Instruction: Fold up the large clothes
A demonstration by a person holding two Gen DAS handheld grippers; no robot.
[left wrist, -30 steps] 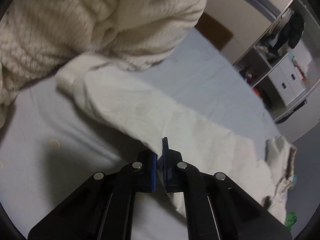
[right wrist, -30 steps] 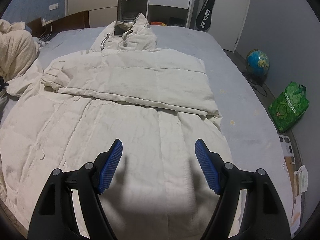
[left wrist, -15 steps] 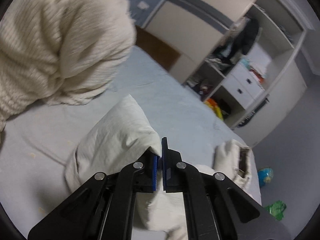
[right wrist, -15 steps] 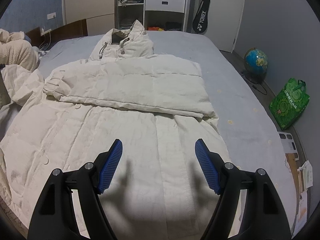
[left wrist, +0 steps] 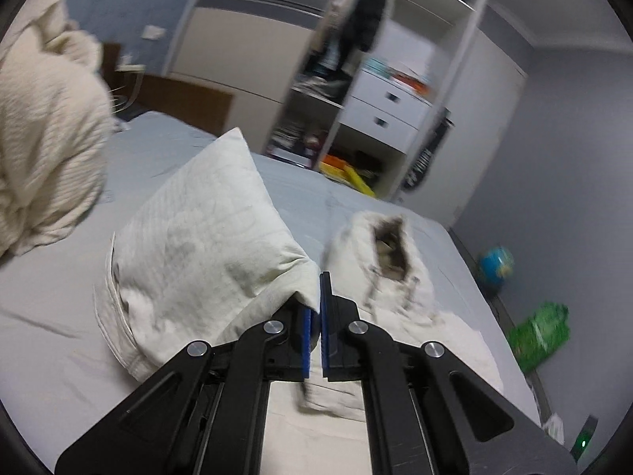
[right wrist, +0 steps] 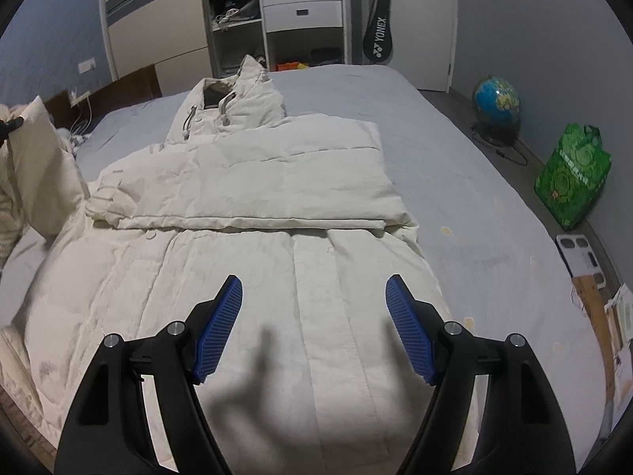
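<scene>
A cream padded hooded coat [right wrist: 253,277] lies spread on the grey bed [right wrist: 455,198], hood [right wrist: 233,103] toward the far end. One sleeve [right wrist: 253,182] lies folded across the chest. My left gripper [left wrist: 315,308] is shut on the other sleeve [left wrist: 198,245], which stands lifted off the bed; in the right wrist view that raised sleeve [right wrist: 35,166] shows at the far left. The hood [left wrist: 379,261] lies just beyond the left gripper. My right gripper [right wrist: 314,328] hangs open above the coat's lower front, nothing between its blue pads.
A cream knitted blanket [left wrist: 43,138] is heaped on the bed's left side. Beyond the bed stand a wardrobe and white drawers [right wrist: 302,0]. On the floor at the right are a globe [right wrist: 496,105], a green bag [right wrist: 571,174] and a white scale [right wrist: 581,257].
My left gripper has lifted the pinched sleeve off the bed and swung it toward the coat's body; the view turned from the blanket to the hood. The right gripper barely moved.
</scene>
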